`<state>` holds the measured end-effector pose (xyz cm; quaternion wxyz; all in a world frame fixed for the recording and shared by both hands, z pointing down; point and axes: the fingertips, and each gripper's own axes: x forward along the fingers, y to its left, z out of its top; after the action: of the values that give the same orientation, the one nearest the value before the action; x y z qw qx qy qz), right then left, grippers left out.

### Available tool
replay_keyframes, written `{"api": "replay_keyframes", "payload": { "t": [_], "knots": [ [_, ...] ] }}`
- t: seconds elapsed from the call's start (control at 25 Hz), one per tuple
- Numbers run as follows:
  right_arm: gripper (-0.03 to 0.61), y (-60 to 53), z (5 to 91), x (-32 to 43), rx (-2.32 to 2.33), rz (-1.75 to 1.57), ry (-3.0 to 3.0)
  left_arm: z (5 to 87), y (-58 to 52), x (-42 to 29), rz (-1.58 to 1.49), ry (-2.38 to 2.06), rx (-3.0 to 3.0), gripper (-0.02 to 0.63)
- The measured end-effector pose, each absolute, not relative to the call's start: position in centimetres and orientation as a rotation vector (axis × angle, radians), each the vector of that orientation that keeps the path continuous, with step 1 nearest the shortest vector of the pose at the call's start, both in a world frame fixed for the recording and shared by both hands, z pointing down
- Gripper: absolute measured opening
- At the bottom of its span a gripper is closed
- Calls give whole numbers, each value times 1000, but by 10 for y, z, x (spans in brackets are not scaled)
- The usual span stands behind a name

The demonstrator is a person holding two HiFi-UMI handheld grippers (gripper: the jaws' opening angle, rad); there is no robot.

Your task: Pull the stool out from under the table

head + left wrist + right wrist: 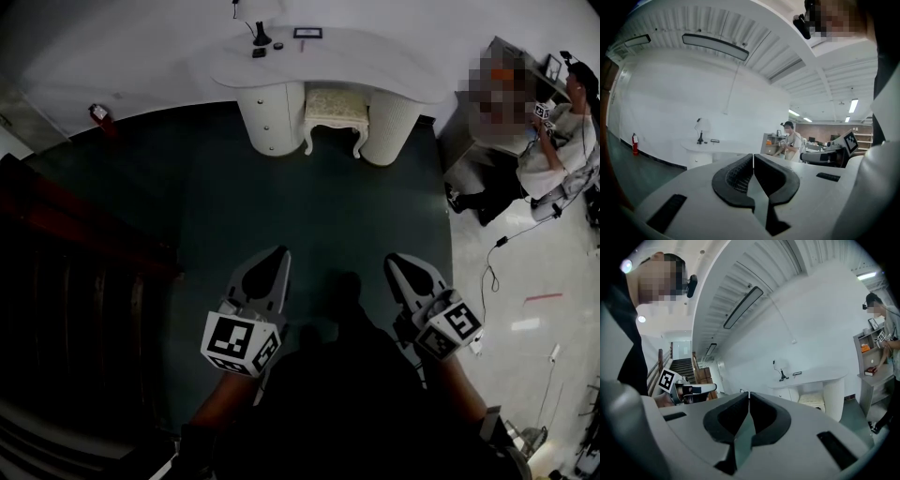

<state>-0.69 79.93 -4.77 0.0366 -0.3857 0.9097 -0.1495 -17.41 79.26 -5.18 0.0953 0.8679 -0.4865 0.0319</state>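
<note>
A cream cushioned stool (334,111) with white legs stands tucked between the two round pedestals of the white dressing table (366,62) at the far wall. The stool (812,399) shows small under the table (820,376) in the right gripper view. In the left gripper view only the table (705,145) is visible, far off. My left gripper (279,253) and right gripper (392,260) are both shut and empty, held side by side over the dark green floor, well short of the stool. The jaw tips meet in both gripper views (753,155) (749,393).
A person (553,141) stands by a grey shelf unit (506,56) at the right, with a cable (492,272) trailing on the pale floor. A dark wooden staircase (66,272) fills the left. A lamp (261,36) and small items sit on the table. A red extinguisher (634,143) stands by the wall.
</note>
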Motion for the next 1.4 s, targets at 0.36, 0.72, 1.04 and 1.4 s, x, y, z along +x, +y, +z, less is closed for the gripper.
{"api": "replay_keyframes", "payload": {
  "t": [0.36,0.72,1.04,1.4],
  "knots": [
    [20,676,-21,18,-1139,-496,2828,-44,669,-141,172,-1429,2573,18],
    [20,551,-5,50,-1016,-542,2950,-48,537,-86,147,-1434,2545,18],
    [20,460,7,51,-1060,-589,2956,-27,448,-80,146,-1390,2519,18],
    [21,316,23,21,-1168,-594,2981,-12,293,-133,143,-1398,2539,18]
  ]
}}
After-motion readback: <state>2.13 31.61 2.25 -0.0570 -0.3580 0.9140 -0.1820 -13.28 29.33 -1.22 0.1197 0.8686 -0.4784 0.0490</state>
